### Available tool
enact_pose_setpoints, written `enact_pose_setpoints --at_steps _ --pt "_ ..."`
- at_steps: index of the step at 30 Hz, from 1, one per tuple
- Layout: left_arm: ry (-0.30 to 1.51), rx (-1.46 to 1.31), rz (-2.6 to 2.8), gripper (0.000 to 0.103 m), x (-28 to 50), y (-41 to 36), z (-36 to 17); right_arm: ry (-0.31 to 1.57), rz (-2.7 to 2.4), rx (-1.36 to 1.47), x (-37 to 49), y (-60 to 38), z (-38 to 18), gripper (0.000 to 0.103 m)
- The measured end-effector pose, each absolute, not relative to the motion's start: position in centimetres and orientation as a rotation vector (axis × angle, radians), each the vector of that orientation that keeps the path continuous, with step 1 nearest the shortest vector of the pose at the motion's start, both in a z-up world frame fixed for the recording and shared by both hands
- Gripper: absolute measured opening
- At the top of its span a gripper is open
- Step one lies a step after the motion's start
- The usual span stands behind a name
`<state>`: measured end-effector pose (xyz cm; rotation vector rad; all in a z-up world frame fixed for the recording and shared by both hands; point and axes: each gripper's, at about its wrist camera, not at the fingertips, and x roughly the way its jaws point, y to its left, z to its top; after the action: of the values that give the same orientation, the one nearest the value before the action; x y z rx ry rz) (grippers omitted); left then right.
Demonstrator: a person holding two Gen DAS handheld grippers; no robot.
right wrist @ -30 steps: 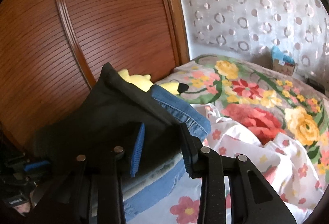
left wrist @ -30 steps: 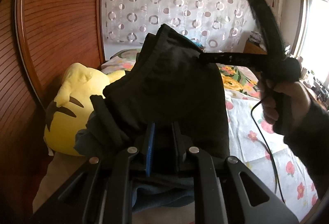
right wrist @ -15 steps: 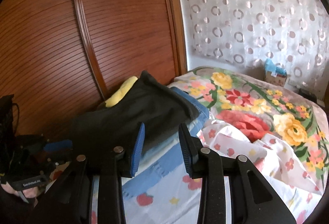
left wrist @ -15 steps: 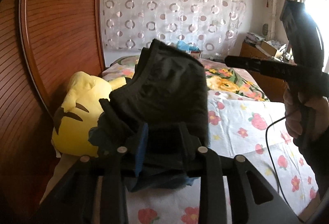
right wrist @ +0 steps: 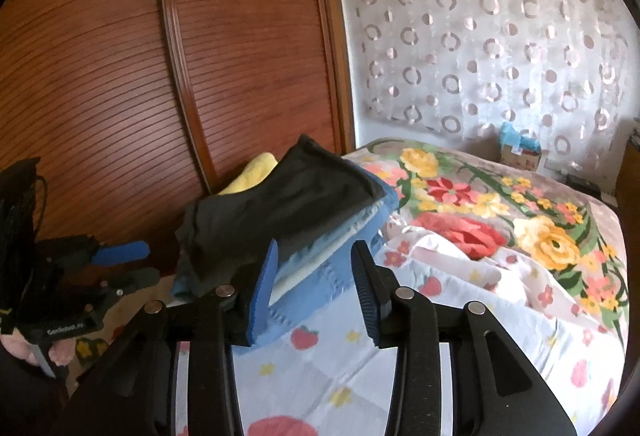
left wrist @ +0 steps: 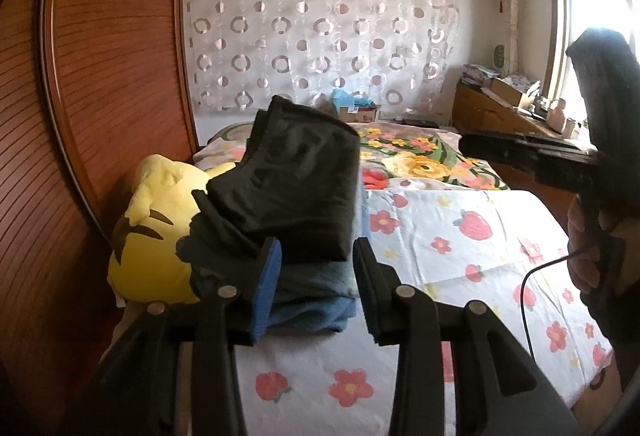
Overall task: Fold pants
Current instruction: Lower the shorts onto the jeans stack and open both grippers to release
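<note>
Folded black pants (left wrist: 296, 188) lie on top of a stack of folded blue jeans (left wrist: 316, 300) at the bed's left side, by the wardrobe. My left gripper (left wrist: 316, 256) hangs just short of the stack, its jaws opening, and the pads press on nothing. The right wrist view shows the same black pants (right wrist: 288, 204) over the jeans (right wrist: 320, 276). My right gripper (right wrist: 314, 260) is also back from the stack, its jaws opening and not touching the cloth. The left gripper (right wrist: 132, 264) appears at that view's left edge. In the left wrist view the right gripper (left wrist: 468, 148) is at the right.
A yellow plush toy (left wrist: 148, 236) leans against the stack on the wardrobe side. The slatted wooden wardrobe door (right wrist: 120, 76) stands close on the left. The bed sheet (left wrist: 460, 256) with flowers spreads to the right, a rumpled floral quilt (right wrist: 500, 216) lies further back. A hand (left wrist: 588, 248) holds the right gripper.
Both grippers have drawn back and up from the stack. The left jaws, shut on the black pants a second ago, have widened and let go. The pants stay on the jeans.
</note>
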<state>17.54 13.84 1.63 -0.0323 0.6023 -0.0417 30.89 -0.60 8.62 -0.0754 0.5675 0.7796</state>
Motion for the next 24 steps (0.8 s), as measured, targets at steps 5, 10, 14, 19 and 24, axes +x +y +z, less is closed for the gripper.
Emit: enact_pose_setpoints --at_steps 5,10,14,19,24 --pt "0.592 -0.022 -0.057 0.036 16.1 12.6 1.8 0.561 0.747 -0.073 27.7 -2.6 8.3 0.044" --pt "0.578 -0.017 -0.064 0.037 14.6 11.4 1.9 0.555 0.698 -0.063 25.0 -4.5 8.2 0.052" --pt "0.570 -0.003 -0.076 0.037 13.2 10.0 1.9 0.540 0.659 -0.059 22.8 -6.3 8.4 0.063" --pt "0.548 -0.019 -0.109 0.037 11.8 8.9 2.4 0.546 0.641 -0.039 20.5 -8.0 8.2 0.067" --pt "0.537 -0.008 -0.141 0.043 10.5 7.4 2.8 0.539 0.615 -0.028 18.6 -9.3 8.1 0.070"
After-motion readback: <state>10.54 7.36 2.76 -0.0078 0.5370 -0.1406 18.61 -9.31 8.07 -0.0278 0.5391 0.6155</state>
